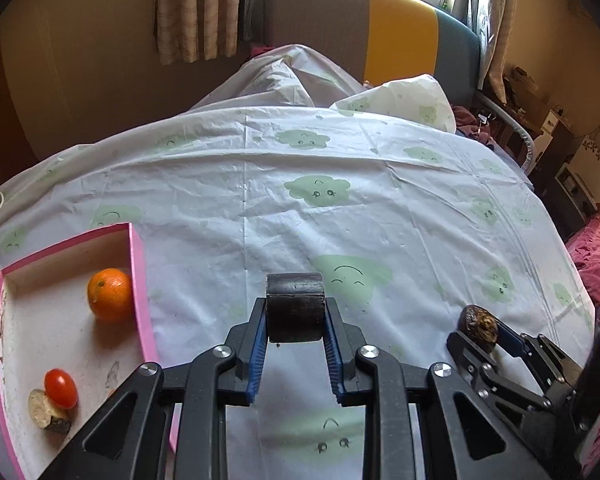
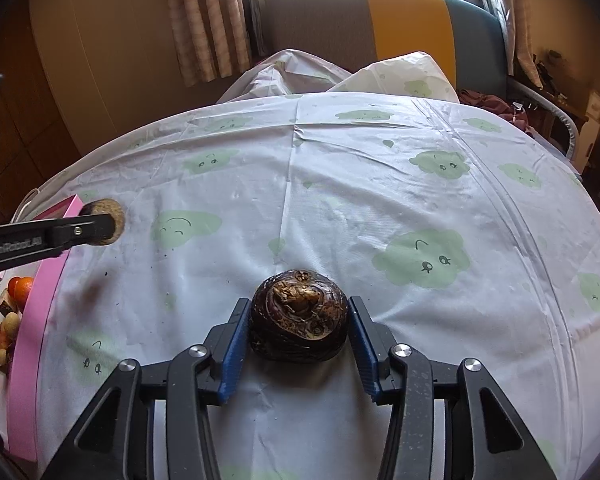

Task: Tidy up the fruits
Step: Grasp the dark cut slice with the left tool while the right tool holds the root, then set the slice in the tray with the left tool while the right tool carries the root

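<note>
Both grippers loaded beside the pink box

The left gripper (image 1: 296, 320) is clamped on a dark stubby chunk (image 1: 295, 307) just right of the pink box (image 1: 140, 280); the right gripper (image 2: 298, 330) pinches a brown knobbly root (image 2: 299, 314) further right. The round root could slip out on tilting. The box wall could catch the chunk; the cloth (image 1: 380, 208) beyond lies open.

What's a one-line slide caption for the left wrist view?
Left gripper clamps a dark cylindrical chunk beside the pink tray holding an orange and cherry tomato.
</note>
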Action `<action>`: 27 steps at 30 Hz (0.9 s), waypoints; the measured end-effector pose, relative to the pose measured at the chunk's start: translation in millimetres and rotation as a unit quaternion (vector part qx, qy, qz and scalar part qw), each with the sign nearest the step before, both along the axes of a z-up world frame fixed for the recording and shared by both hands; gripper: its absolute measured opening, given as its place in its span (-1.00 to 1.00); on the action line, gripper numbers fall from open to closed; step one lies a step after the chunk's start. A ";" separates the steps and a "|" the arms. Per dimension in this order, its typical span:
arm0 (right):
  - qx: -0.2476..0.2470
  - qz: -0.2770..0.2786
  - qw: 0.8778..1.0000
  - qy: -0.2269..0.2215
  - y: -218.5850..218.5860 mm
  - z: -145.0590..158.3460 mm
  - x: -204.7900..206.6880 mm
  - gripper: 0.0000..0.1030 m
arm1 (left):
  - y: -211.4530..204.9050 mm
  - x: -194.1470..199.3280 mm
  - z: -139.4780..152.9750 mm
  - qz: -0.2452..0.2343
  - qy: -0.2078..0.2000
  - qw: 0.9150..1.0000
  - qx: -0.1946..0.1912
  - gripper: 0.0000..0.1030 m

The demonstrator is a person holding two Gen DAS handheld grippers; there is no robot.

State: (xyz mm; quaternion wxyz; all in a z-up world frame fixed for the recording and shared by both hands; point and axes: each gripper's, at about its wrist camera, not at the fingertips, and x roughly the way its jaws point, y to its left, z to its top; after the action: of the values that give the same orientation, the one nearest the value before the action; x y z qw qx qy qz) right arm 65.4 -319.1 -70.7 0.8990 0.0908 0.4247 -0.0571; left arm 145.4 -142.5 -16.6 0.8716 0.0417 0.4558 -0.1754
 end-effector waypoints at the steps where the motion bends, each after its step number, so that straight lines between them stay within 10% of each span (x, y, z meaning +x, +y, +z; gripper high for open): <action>1: -0.001 0.000 1.000 0.002 0.4 -0.1 0.4 -0.05 | 4.6 -8.7 6.8 0.001 -0.008 1.000 -0.005 -0.49; 11: -0.013 0.004 1.000 0.005 2.8 -0.6 1.3 -0.05 | 61.4 -67.6 44.7 0.033 -0.052 0.998 -0.031 -0.49; 27: -0.061 0.008 0.998 0.015 15.0 -0.5 3.3 -0.07 | 165.6 -99.5 11.6 0.135 -0.043 0.990 -0.022 -0.49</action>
State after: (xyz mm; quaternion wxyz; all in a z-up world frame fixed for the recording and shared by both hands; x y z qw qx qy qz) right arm 68.6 -304.1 -71.2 0.8966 0.0317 0.4349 -0.0772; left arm 45.9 23.1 -5.0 0.9067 -0.0317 0.4157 -0.0642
